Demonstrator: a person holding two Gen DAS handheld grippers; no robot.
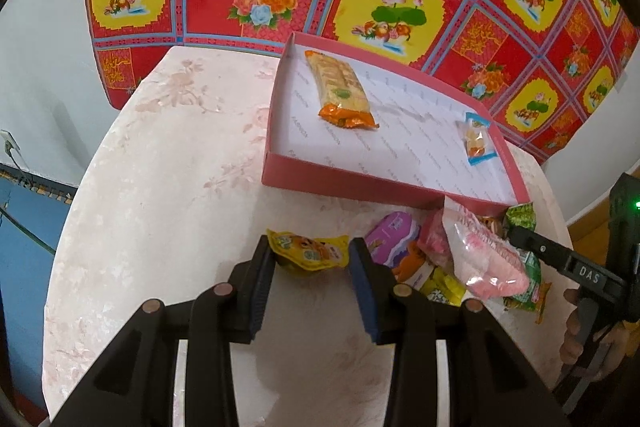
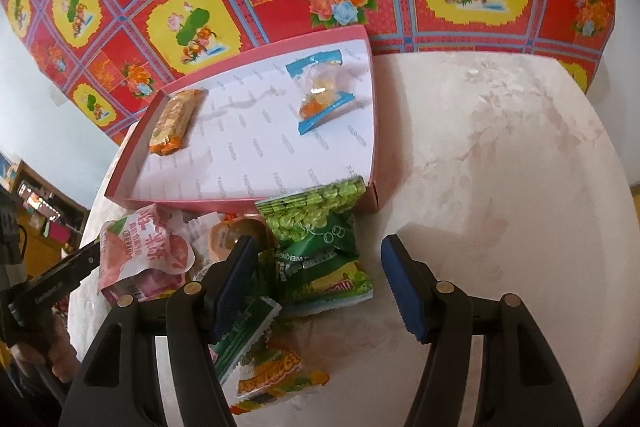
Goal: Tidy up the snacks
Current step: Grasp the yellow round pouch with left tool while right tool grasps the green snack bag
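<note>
Progress looks early, judging by how the snacks lie: only two packets sit inside the pink box (image 1: 348, 183), a shallow tray with a white printed lining that stands at the far side of the pale table (image 1: 160, 195), while the rest wait in a loose heap on the table just in front of the box's near wall. In the box, the long orange cracker pack (image 1: 342, 89) lies along the left end and the small blue-edged candy packet (image 2: 320, 91) near the right end, well apart from each other, with most of the lining bare between them. Left to move is the heap: a green pea bag (image 2: 320, 227) leaning against the box wall, a pink-and-white pouch (image 2: 148, 247), a purple packet (image 1: 394, 237), and several yellow and orange wrappers partly buried beneath, too overlapped to count. The yellow packet (image 1: 308, 251) lies a little apart at the left edge of the heap, crinkled and glossy. The left gripper (image 1: 310, 259) stands narrow with this packet between its blue pads; whether the pads press on it I cannot tell. The right gripper (image 2: 316, 275) is spread wide over the heap, its pads on either side of the green bag and gripping nothing.
</note>
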